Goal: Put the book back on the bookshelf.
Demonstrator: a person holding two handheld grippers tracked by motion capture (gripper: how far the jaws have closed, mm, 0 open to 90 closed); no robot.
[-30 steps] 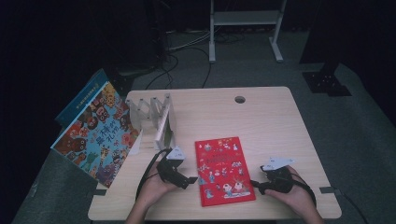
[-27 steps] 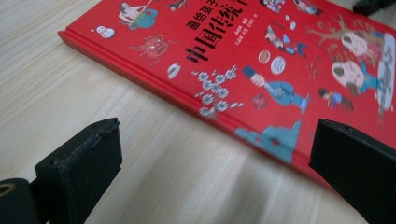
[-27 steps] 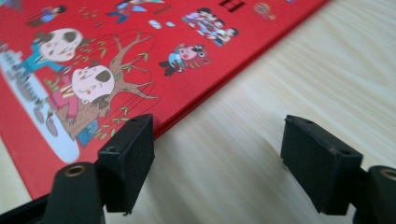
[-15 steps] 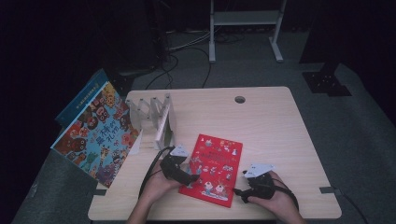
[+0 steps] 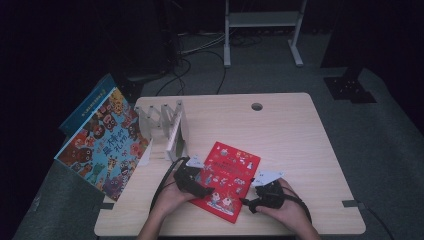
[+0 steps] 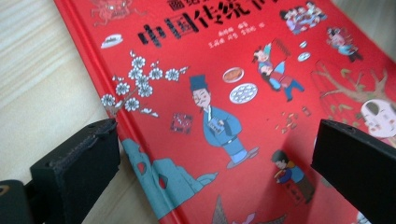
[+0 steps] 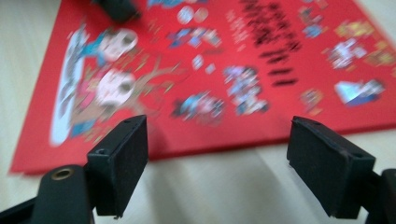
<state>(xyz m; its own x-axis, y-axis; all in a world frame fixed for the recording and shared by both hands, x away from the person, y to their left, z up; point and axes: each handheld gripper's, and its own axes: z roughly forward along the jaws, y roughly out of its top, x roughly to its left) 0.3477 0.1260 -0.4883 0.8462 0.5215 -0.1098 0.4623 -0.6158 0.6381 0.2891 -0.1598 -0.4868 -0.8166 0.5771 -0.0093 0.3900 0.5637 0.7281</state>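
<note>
1. Red book [image 5: 227,181] lies flat on the table [image 5: 290,135] near its front edge, between both grippers; its near corner is covered by hands.
2. Its long axis is slanted across the table.
3. Left gripper [image 5: 204,189] is released, astride the book's edge.
4. Right gripper [image 5: 248,205], jaws just opening, grasps nothing.
5. A white rack [image 5: 167,125] stands behind.

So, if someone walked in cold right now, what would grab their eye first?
The red picture book lying askew at the table's near edge, with the left claw at its left side and the right claw at its near right edge, both open. Next, the big colourful book leaning off the table's left side beside the white rack.
</note>
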